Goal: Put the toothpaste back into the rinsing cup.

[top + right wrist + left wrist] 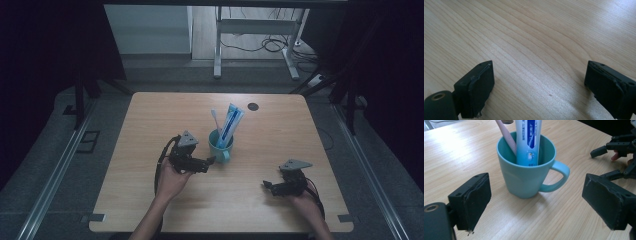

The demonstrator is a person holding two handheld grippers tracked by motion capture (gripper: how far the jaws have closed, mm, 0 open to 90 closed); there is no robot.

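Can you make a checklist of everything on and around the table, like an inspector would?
Surface: wooden table, light grain, a dark round spot near the far edge.
Job's things: teal mug upright, handle toward the person; pink toothbrush and blue-white toothpaste tube stand inside.
Clutter: nothing seen.
Grippers: left hand-held gripper open, jaws in front of the mug, not touching; right hand-held gripper open over bare wood.
Cables: black cable trails from the left one; loose wires on the floor beyond.
Surroundings: grey floor, white desk legs, dark curtains.
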